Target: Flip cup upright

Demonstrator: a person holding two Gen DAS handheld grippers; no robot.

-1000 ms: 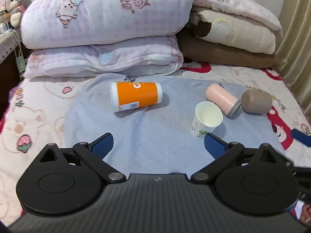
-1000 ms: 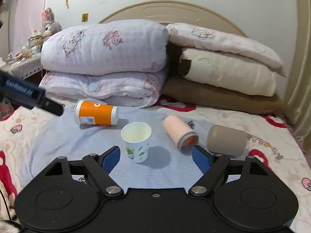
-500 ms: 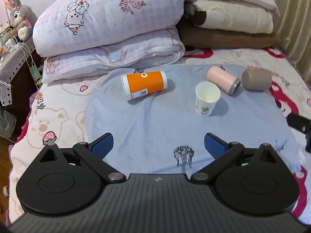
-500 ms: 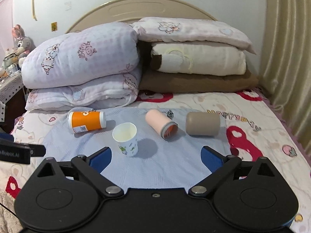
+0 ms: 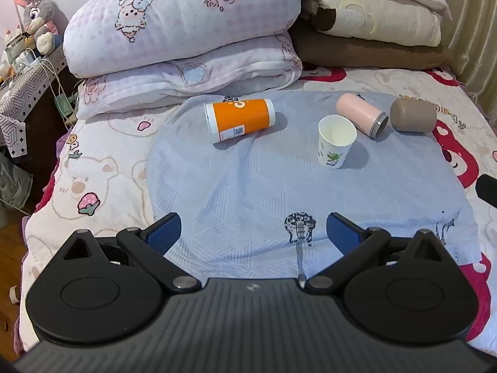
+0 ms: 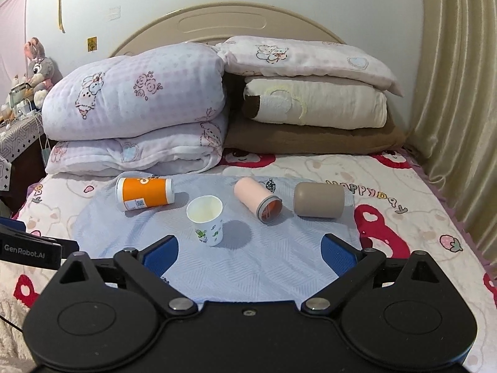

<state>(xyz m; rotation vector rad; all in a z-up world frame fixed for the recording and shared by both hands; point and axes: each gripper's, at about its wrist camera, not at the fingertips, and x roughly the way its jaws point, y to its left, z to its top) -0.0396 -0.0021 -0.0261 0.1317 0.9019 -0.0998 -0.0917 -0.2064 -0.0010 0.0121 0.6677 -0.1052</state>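
Observation:
A white paper cup stands upright on a blue cloth spread on the bed. An orange cup, a pink cup and a taupe cup lie on their sides behind it. My left gripper is open and empty, well short of the cups. My right gripper is open and empty, just in front of the paper cup.
Folded quilts and pillows are stacked at the head of the bed. A curtain hangs at the right. A side table with a plush rabbit stands at the left. The other gripper's edge shows at the left.
Both grippers have pulled back and away from the cups, so more of the bed shows. The cups have not moved. Both stay open.

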